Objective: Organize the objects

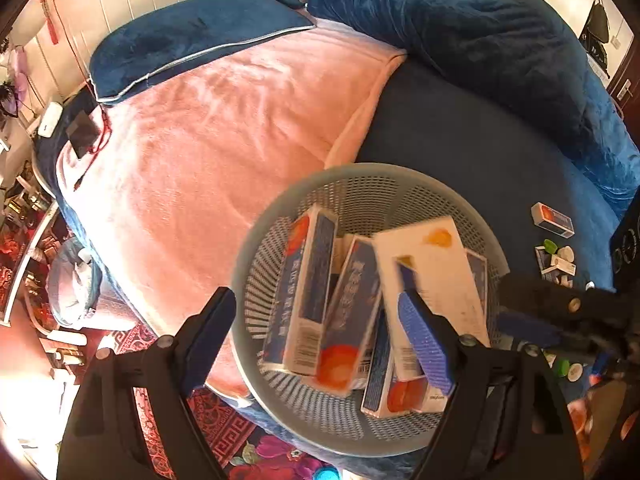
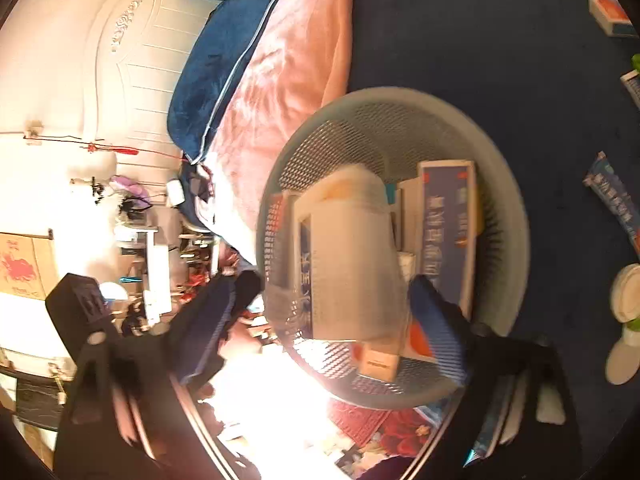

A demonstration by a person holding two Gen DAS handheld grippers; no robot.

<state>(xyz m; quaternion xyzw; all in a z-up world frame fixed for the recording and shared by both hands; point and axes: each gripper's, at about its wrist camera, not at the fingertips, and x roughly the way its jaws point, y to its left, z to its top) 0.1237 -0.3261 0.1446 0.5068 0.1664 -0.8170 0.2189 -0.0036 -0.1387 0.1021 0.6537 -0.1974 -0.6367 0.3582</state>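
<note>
A round pale mesh basket point(image 1: 360, 170) stands on the dark blue sheet and holds several blue, white and orange boxes point(image 1: 308, 288). My left gripper point(image 1: 320, 332) hangs over it, open, with its pads touching none of the boxes below. A white box point(image 1: 428, 272) lies tilted on top of the pile. In the right wrist view the basket point(image 2: 400, 94) is close. A blurred white box point(image 2: 348, 256) sits between the spread fingers of my right gripper point(image 2: 324, 324), which is open and does not press on it.
A pink blanket point(image 1: 240, 140), a blue pillow point(image 1: 192, 48) and a rumpled blue quilt point(image 1: 500, 40) cover the bed. Loose on the sheet right of the basket lie a small box point(image 1: 554, 220), small cases point(image 1: 558, 260), a tube point(image 2: 616, 204) and a white case point(image 2: 628, 292).
</note>
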